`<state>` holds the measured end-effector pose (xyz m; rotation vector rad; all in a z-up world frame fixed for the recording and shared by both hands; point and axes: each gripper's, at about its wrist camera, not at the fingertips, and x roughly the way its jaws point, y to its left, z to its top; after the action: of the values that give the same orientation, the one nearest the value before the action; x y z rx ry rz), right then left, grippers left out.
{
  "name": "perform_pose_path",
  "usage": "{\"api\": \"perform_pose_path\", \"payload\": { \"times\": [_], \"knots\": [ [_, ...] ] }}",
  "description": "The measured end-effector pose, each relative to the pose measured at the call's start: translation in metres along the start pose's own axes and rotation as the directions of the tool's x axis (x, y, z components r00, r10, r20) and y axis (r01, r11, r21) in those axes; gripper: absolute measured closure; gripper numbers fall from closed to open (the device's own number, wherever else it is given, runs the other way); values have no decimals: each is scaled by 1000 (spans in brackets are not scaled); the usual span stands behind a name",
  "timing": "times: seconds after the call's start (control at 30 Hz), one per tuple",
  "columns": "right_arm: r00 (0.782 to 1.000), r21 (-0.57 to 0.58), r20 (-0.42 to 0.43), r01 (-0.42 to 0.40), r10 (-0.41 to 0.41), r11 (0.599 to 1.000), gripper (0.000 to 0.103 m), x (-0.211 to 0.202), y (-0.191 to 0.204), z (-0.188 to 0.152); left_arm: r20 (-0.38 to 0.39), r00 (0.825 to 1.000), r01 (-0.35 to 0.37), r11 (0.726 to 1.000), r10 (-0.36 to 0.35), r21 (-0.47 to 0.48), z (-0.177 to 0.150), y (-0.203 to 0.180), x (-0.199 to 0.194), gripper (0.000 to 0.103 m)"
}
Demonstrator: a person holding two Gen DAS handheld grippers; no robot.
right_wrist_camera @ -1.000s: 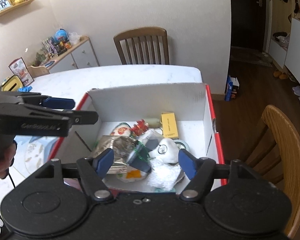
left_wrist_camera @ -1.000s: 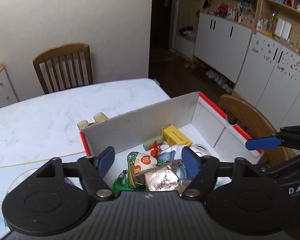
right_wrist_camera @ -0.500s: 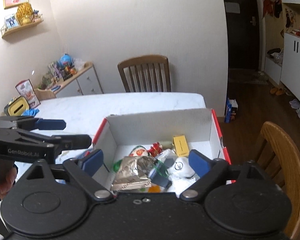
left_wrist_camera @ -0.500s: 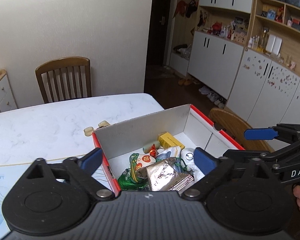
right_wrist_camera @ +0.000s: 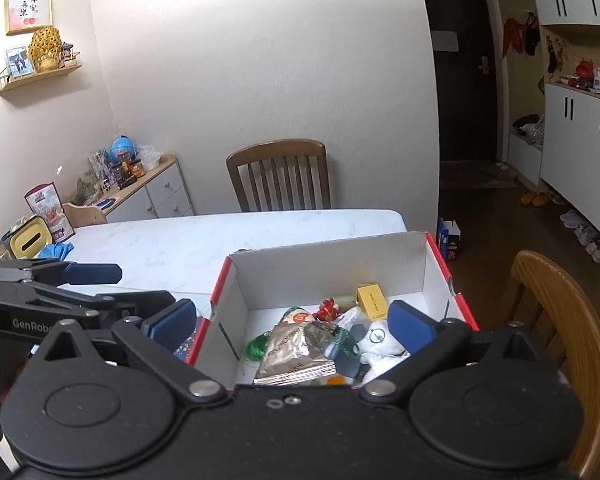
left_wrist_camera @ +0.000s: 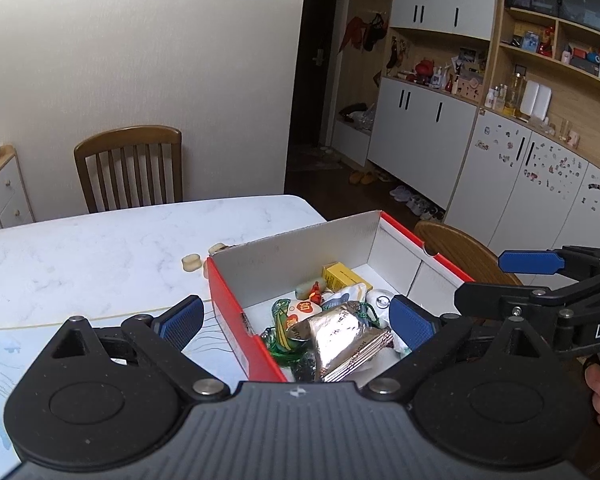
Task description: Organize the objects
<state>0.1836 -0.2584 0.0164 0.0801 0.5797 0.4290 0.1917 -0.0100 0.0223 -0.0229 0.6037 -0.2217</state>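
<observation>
Both of your tongs have spread wide and pulled back since a second ago. Left view: your left tongs [left_wrist_camera: 296, 320], gaping and empty, straddle one red-edged box [left_wrist_camera: 236, 312] on the worktop [left_wrist_camera: 100, 256], long axis running away rightward. Right view: your right tongs [right_wrist_camera: 292, 318], wide and empty, frame one silver packet [right_wrist_camera: 292, 356] inside.
</observation>
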Motion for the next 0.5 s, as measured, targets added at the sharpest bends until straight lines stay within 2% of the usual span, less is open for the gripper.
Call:
{"api": "perform_pose_path", "payload": {
  "times": [0.5],
  "knots": [
    [999, 32, -6, 45, -45, 998, 1, -5, 19, -14, -24, 1000, 13, 1000, -13, -4, -13, 11, -4, 3]
  ]
}}
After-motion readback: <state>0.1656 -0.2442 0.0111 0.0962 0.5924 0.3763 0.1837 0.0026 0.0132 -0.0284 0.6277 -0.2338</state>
